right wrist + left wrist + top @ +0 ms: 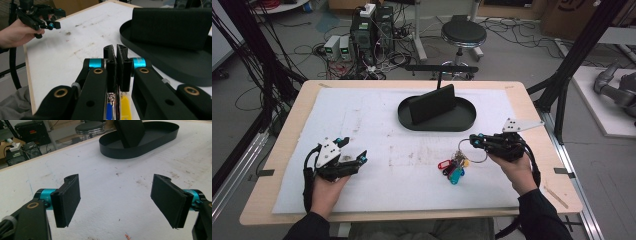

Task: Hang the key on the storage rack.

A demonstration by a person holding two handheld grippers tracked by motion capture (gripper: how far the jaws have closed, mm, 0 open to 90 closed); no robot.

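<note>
A bunch of keys [453, 167] with red, blue and yellow tags hangs from a metal ring [475, 151] over the white mat. My right gripper [473, 140] is shut on that ring at the right of the table. In the right gripper view the jaws [116, 50] press together, with the blue tag [109, 110] and yellow tag [125, 107] dangling below them. My left gripper [353, 150] stands open at the left, low over the mat. Its pads [68, 200] are wide apart with nothing between them. A black oval tray [462, 120] lies at the back centre.
A black slab [432, 105] leans upright inside the tray [120, 151]. The white mat [377, 125] covers most of the wooden table. Beyond the far edge stand a stool [463, 34], computers and many cables. The left gripper [57, 18] shows far off in the right gripper view.
</note>
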